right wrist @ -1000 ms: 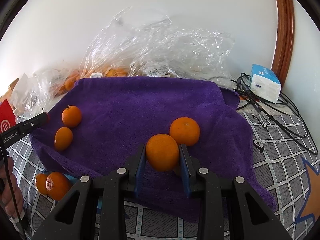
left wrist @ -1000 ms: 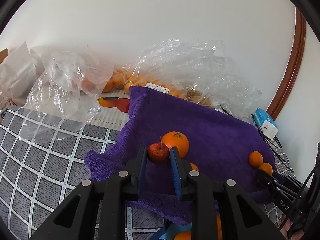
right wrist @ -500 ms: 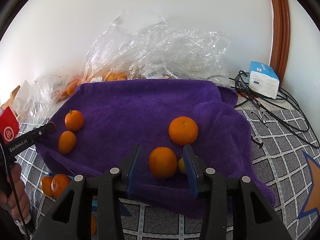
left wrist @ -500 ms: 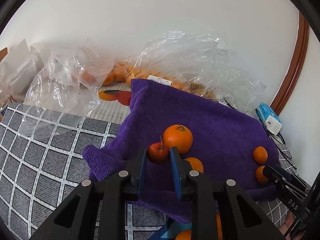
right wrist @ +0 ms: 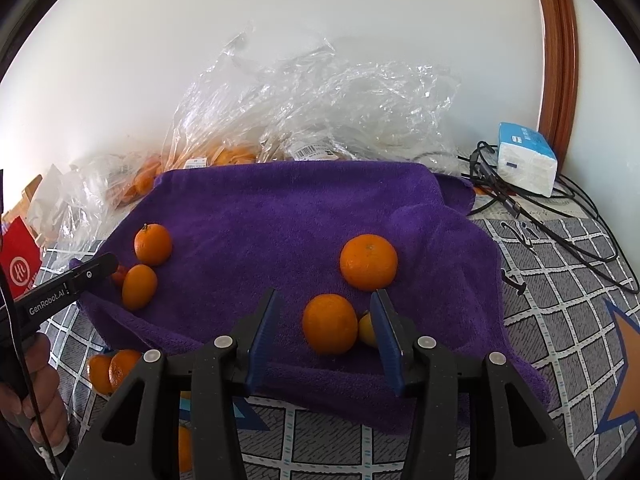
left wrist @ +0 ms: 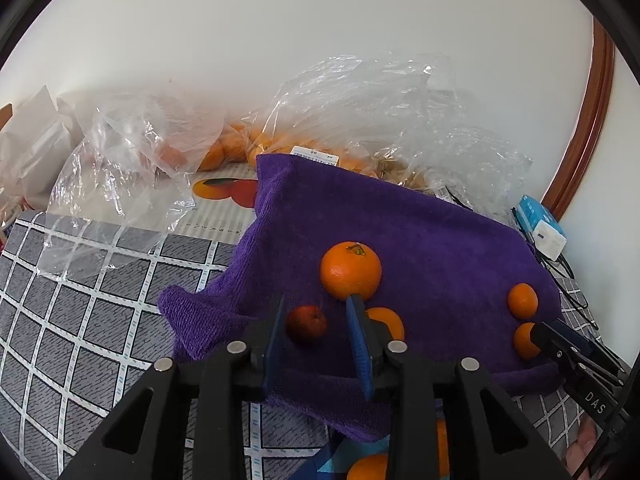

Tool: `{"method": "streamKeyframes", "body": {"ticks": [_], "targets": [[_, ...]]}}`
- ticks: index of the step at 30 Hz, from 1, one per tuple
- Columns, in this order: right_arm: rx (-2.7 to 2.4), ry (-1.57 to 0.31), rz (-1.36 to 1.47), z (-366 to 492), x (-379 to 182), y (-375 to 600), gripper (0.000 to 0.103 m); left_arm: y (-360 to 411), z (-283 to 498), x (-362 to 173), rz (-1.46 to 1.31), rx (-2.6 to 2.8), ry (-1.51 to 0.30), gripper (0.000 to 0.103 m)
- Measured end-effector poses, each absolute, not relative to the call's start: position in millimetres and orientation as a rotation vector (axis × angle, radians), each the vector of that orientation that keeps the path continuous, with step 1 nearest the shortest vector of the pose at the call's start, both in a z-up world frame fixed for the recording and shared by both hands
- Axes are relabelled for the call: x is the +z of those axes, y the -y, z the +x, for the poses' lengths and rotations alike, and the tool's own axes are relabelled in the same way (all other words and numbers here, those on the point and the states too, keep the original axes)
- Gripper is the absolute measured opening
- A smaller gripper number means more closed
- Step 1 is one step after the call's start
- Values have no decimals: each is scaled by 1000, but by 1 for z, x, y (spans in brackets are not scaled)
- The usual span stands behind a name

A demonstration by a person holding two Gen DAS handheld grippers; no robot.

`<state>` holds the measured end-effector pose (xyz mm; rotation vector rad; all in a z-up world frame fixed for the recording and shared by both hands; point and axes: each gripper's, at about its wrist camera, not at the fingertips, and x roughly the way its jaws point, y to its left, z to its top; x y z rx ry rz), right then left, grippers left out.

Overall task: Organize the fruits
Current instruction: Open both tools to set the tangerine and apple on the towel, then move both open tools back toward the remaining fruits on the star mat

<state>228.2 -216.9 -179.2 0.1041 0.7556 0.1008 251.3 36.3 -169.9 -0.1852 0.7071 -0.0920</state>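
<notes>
A purple towel (left wrist: pixel 420 240) (right wrist: pixel 288 208) lies spread on the checked surface. My left gripper (left wrist: pixel 316 312) has its jaws opening; a small red fruit (left wrist: pixel 306 322) rests on the towel between them, free of the pads. A large orange (left wrist: pixel 350 270) and a smaller one (left wrist: pixel 386 320) lie just beyond. My right gripper (right wrist: pixel 326 304) is also opening, with an orange (right wrist: pixel 330 324) lying loose between its jaws and a small yellow fruit (right wrist: pixel 367 330) beside it. Another orange (right wrist: pixel 368 262) lies just behind.
Clear plastic bags (left wrist: pixel 360 120) (right wrist: pixel 304 116) holding more oranges sit at the back by the wall. Cables (right wrist: pixel 532 208) and a tissue pack (right wrist: pixel 526 158) lie at the right. Loose oranges (right wrist: pixel 114 370) sit off the towel's near left edge. A hand (right wrist: pixel 44 400) holds the other gripper.
Both grippers have let go of their fruit. The red fruit and the orange now lie on the towel between parted jaws.
</notes>
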Motion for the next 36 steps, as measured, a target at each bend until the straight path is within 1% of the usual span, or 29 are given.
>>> {"method": "streamKeyframes", "body": {"ticks": [1,4,7,8,14,19,22,26,29,30,32,36], "targets": [[96,-759,106,229,-180,217,47,-36,251,-169,-182,-92,-705,37],[81,-757,108,227,-177,218,47,-36,248,-166,-187,-95,-697,39],[80,-723,103,221,-171,217,54,-38,242,-158,-211,-108,-672,40],[78,-708,101,219,-169,216,54,-38,240,-155,-212,-107,-662,41],[86,-712,136,219,-161,219,55,-39,230,-140,-201,-63,-600,42],[46,-672,96,196,-142,210,55,-36,217,-116,-165,-79,-585,42],[49,-673,61,179,-134,208,55,-34,206,-111,-122,-59,-622,42],[22,-699,86,163,-135,212,55,-45,187,-120,-102,-61,-669,42],[42,-754,129,154,-143,215,55,-59,172,-135,-98,-35,-702,42],[57,-767,142,150,-147,215,54,-64,167,-143,-103,-25,-725,42],[91,-787,150,142,-155,210,47,-72,159,-156,-120,-15,-762,42],[169,-809,141,126,-166,193,46,-84,142,-178,-169,-11,-802,42]]}}
